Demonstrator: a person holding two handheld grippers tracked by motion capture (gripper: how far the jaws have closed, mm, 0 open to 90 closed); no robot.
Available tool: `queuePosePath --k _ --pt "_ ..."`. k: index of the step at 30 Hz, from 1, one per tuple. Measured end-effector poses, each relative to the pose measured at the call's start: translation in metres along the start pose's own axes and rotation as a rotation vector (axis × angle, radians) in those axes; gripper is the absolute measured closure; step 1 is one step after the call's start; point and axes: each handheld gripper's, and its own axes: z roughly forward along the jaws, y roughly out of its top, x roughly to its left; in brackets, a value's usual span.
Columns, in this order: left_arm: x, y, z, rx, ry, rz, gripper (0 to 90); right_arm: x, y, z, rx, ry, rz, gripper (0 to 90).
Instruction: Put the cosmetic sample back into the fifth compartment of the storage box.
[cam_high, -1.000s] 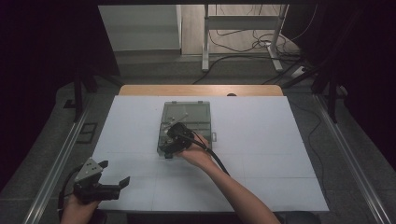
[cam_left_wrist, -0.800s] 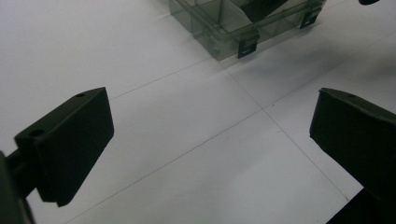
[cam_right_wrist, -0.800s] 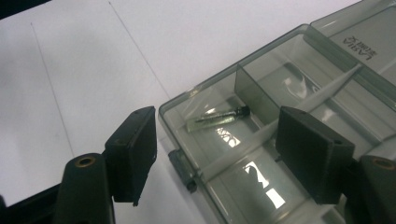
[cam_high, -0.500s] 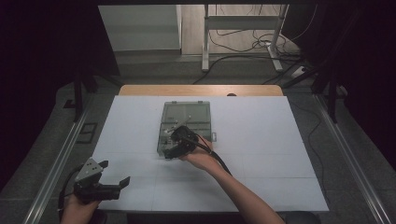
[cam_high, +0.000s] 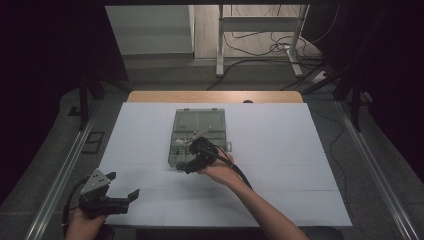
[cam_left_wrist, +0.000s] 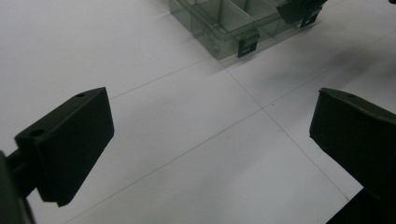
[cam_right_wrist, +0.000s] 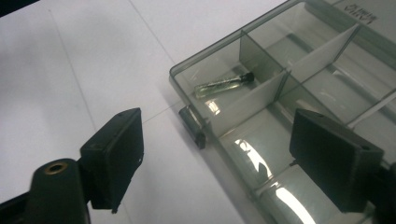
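One clear compartment box (cam_high: 199, 136) lies mid-table, its near edge under the right gripper (cam_high: 198, 156); in the right gripper view its corner compartment, between and beyond the jaws, holds one small glass vial (cam_right_wrist: 223, 83) with a dark cap; one latch (cam_right_wrist: 193, 125) sits on the box wall between the jaws; since a second ago the right gripper has barely shifted over that near edge; its jaws are spread, holding nothing; the left gripper (cam_high: 116, 196) has stayed near the table's (cam_high: 300, 150) front-left corner, jaws spread over bare white surface, the box well beyond them.
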Motion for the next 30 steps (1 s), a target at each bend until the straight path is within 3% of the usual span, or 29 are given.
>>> queuePosePath --k 14,17,30 --pt "0.0 0.0 0.0 0.0 -0.001 0.005 0.4 -0.006 -0.01 -0.016 0.004 0.035 0.023 8.9" --pt "0.0 0.0 0.0 -0.002 -0.003 0.004 0.4 -0.005 -0.011 -0.019 0.003 0.029 0.033 7.0" --pt "0.0 0.0 -0.001 -0.006 -0.009 0.009 0.4 -0.006 -0.02 -0.034 -0.012 -0.021 -0.009 4.3"
